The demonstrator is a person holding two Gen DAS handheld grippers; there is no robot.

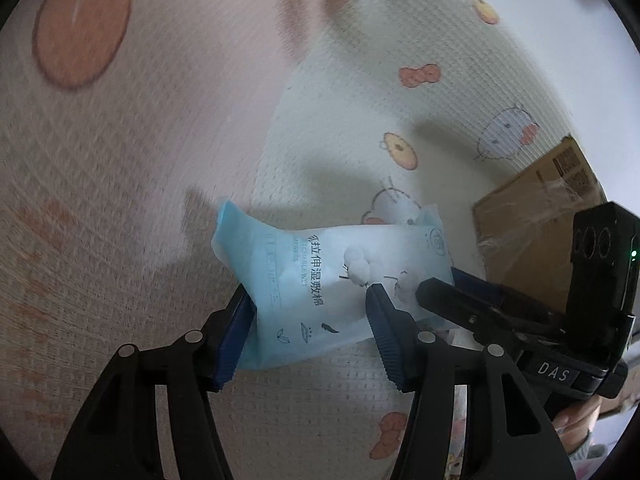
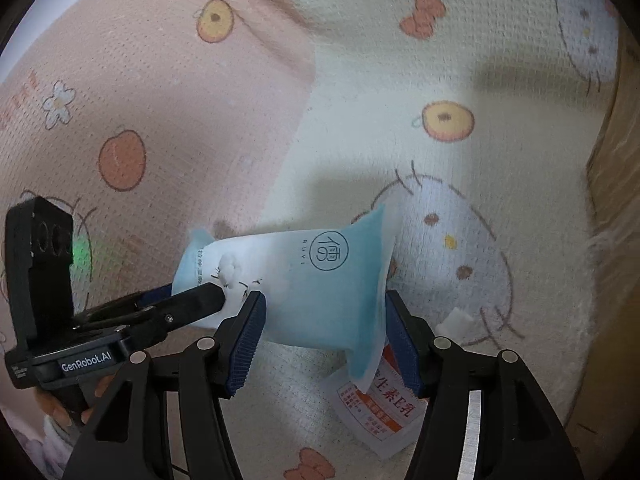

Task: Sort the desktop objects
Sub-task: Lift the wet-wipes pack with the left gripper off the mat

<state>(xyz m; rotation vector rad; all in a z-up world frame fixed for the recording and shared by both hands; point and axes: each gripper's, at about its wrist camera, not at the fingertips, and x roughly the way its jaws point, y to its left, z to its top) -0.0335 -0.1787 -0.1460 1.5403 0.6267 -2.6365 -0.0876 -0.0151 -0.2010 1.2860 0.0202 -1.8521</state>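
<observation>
A soft pale-blue plastic pack of cotton pads (image 1: 320,280), printed with white cotton bolls and dark lettering, hung clear of the cartoon-printed pink and cream cloth (image 1: 120,200), bridged between the two tools. The left gripper (image 1: 308,320) had its ribbed blue pads on both sides of the pack's near end; the pack sat snugly between them and looked pinched there, so I judged this gripper to be carrying it. In the right wrist view the right gripper (image 2: 324,336) straddled the pack's other end, the one bearing a round logo, but a gap showed beside its right pad. It stood parted and pressed on nothing, the pack simply lying between its fingers.

That arrangement read as a handover: one tool holding one end while the other let go, leaving the pack in a single grip for placing. Because the pack was limp, the free end would probably sag.

Beneath the right gripper, flat on the cloth, lay a small white sachet with orange-red print (image 2: 376,404), partly covered by the pack's edge, and just to its right a small white scrap (image 2: 456,320). A brown cardboard box (image 1: 532,216) stood at the far right, near enough to be a likely bin for sorted items, though nothing confirmed that.
</observation>
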